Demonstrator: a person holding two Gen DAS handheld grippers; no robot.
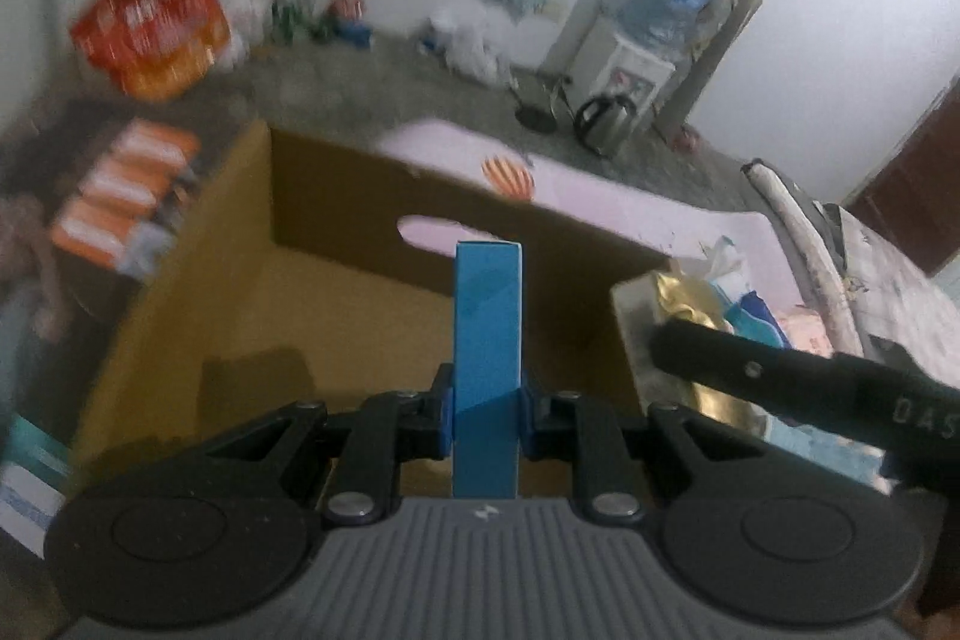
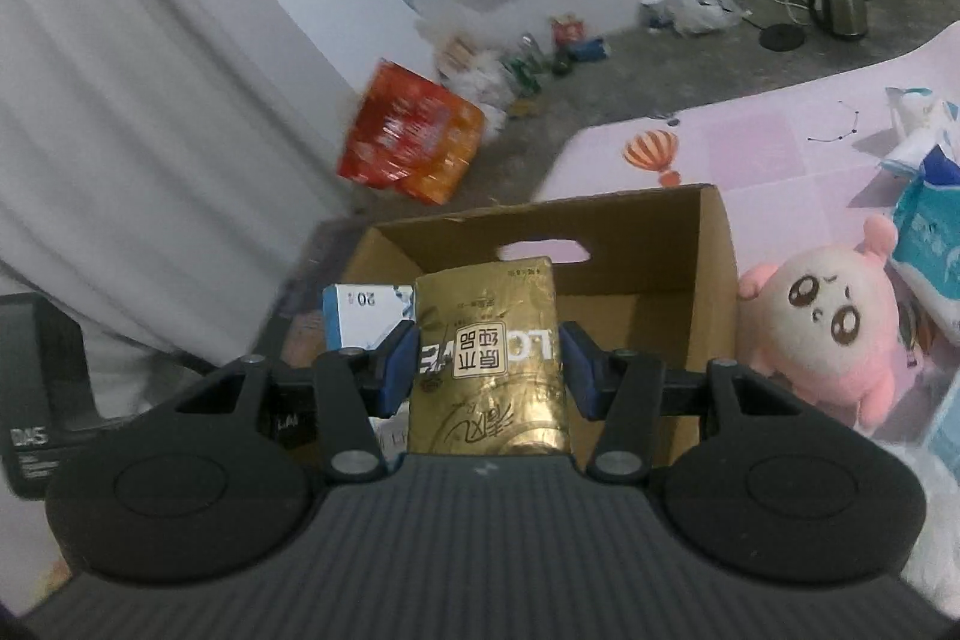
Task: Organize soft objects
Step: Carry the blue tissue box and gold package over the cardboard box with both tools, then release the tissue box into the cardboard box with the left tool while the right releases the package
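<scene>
Left wrist view first: the left gripper [image 1: 485,403] is clenched on a slim blue box [image 1: 486,340], which stands upright between the blue pads and hangs over the open cardboard box [image 1: 180,280]. The box interior below looks bare from here, with its handle slot on the far wall. The picture is smeared, so the hand looks to be on the move. At the right edge, a black finger of the right gripper [image 1: 780,370] reaches in just beside the gold pack [image 1: 684,304]. The risk here is two tools meeting over one box: a bump could knock the slim box out of its narrow pinch or tip it outside the wall.

Right wrist view now: the right gripper [image 2: 489,370] grasps the gold pack [image 2: 489,358] across its width, label upside down, held above the near edge of the cardboard box [image 2: 714,268]. Just to its left shows a blue-and-white box [image 2: 366,316], apparently the one in the other gripper. The box sits at the edge of the pink mat [image 2: 750,142], with a pink plush toy [image 2: 822,328] touching its right wall and tissue packs [image 2: 924,232] beyond. The pack is soft, so it may sag or slip if released too high, or catch on the rim. A shove against the box wall could also slide the box off the mat's edge.
</scene>
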